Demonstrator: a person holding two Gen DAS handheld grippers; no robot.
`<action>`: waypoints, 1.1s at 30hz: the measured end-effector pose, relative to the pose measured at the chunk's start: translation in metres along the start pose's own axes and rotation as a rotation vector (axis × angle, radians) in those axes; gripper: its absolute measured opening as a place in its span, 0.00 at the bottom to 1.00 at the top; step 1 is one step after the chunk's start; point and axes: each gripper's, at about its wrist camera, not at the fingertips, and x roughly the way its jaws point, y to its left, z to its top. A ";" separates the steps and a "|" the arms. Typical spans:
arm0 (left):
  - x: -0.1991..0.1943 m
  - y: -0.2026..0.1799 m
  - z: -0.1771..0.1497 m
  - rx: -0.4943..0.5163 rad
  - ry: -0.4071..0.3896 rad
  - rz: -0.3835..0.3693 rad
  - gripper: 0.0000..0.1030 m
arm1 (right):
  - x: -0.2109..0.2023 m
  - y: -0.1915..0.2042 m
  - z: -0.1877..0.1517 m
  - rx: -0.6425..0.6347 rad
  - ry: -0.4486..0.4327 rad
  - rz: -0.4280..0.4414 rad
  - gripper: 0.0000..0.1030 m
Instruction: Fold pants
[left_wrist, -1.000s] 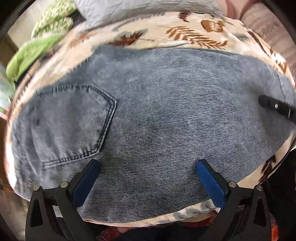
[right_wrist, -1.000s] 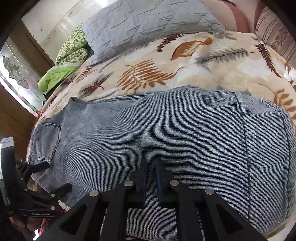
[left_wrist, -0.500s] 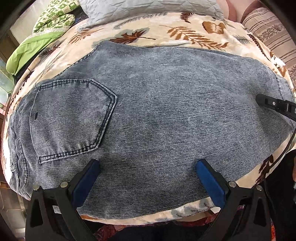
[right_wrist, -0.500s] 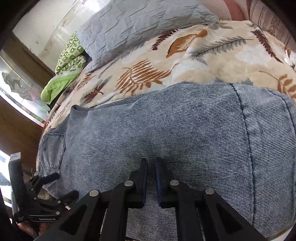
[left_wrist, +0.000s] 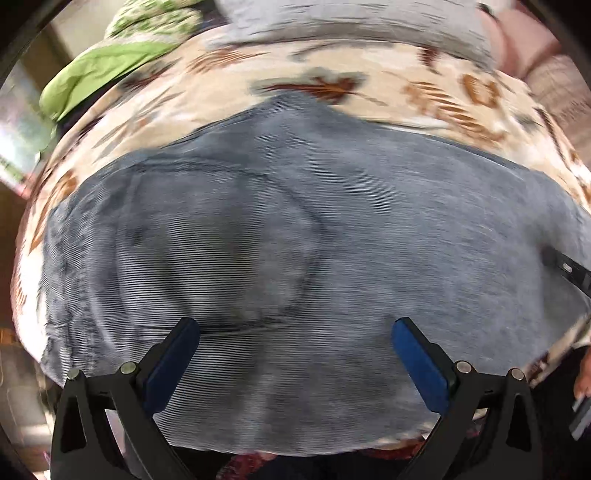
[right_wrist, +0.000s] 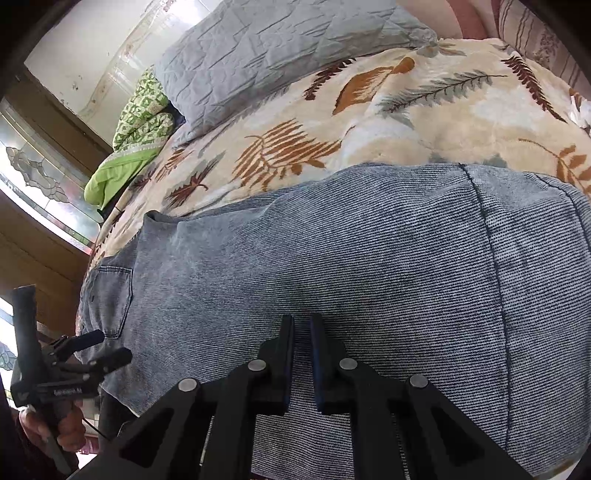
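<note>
Left gripper (left_wrist: 295, 354) wide open, empty, over the pants (left_wrist: 314, 258) — right gripper (right_wrist: 302, 354) closed, nothing visibly pinched.

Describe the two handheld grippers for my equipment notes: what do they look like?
Both are black plastic frames with triangular cutouts and round silver pivot pins. The left gripper and right gripper carry flat dark-blue pads on their fingers. Seen from the right wrist camera, the left unit has an upright black handle, small white lettering on its body and a thin dark cable.
</note>
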 end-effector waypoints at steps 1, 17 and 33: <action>0.003 0.008 0.000 -0.017 0.000 0.017 1.00 | 0.000 0.000 0.000 0.000 0.000 0.001 0.11; 0.015 0.012 -0.010 0.033 -0.074 0.096 1.00 | -0.026 0.025 0.001 -0.127 -0.158 -0.120 0.10; 0.014 0.012 -0.012 0.035 -0.087 0.097 1.00 | -0.033 0.013 0.004 -0.076 -0.177 -0.126 0.11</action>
